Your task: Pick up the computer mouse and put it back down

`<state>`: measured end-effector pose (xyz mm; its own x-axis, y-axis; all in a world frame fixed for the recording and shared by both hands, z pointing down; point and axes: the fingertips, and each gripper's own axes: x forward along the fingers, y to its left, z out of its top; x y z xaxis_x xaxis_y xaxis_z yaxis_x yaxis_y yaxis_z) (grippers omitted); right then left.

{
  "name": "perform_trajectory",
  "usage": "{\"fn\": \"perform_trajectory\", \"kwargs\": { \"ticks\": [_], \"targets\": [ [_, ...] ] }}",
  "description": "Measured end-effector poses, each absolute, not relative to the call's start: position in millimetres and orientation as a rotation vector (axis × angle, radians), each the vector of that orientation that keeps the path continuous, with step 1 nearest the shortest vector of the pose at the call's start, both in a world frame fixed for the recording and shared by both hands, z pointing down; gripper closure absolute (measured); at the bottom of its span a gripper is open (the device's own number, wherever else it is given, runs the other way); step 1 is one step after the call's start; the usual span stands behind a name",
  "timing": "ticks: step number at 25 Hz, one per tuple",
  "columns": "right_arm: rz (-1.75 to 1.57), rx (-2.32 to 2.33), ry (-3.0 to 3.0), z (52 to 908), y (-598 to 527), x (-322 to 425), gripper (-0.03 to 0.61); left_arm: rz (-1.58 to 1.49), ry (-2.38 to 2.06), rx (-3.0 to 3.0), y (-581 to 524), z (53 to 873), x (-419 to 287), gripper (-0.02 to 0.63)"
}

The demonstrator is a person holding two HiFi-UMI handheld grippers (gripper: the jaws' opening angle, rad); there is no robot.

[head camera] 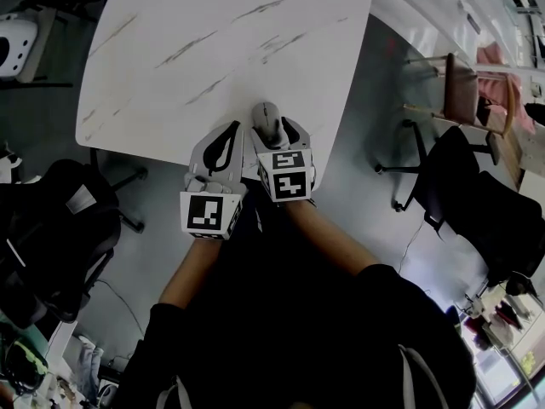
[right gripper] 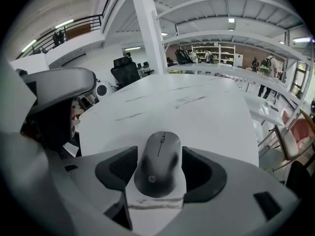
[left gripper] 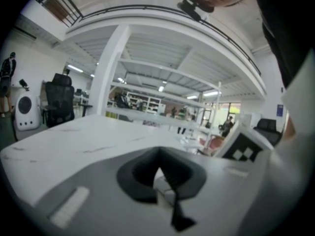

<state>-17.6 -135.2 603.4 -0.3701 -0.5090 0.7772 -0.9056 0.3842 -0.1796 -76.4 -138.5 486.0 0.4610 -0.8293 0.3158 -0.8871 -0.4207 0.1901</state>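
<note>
**Computer mouse.** The computer mouse is grey, with its scroll wheel pointing away from me. It lies flat on the white, dark-veined desk, close to the desk's near edge. In the head view the computer mouse shows with its front end reaching past the tips of my right jaws.

**Right jaws.** My right gripper brackets the mouse. Its jaws stand wide apart, with one dark pad on each side of the mouse body, just beside each flank. The pads do not squeeze the mouse, which rests on the desk; a dark vein of the top shows just behind its rear end. Nothing else stands between these jaws. In the head view my right gripper points away from me across the desk.

**Left jaws.** My left gripper has its jaws brought together, tips meeting, with nothing caught between them. Only a narrow pale wedge shows below the meeting tips. In the head view my left gripper sits just beside the right one, on its left, at the same near edge of the desk. Whether it touches the top I cannot tell.

**Surroundings.** The left marker cube and the right marker cube face the head camera, nearest to me. A black office chair stands on the grey floor, well apart from the desk's right side.
</note>
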Motion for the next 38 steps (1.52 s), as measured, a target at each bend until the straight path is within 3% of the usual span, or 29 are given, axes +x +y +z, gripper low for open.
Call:
{"fn": "perform_trajectory", "kwargs": {
  "ticks": [23, 38],
  "targets": [
    [0.788, 1.180, -1.897, 626.4, -133.9, -19.2, 0.319, 0.245, -1.455, 2.359, -137.7, 492.7, -83.7, 0.606],
    [0.851, 1.288, -2.028, 585.7, -144.1, -7.2, 0.319, 0.256, -1.443, 2.379, -135.1, 490.0, -77.7, 0.606]
  ]
}}
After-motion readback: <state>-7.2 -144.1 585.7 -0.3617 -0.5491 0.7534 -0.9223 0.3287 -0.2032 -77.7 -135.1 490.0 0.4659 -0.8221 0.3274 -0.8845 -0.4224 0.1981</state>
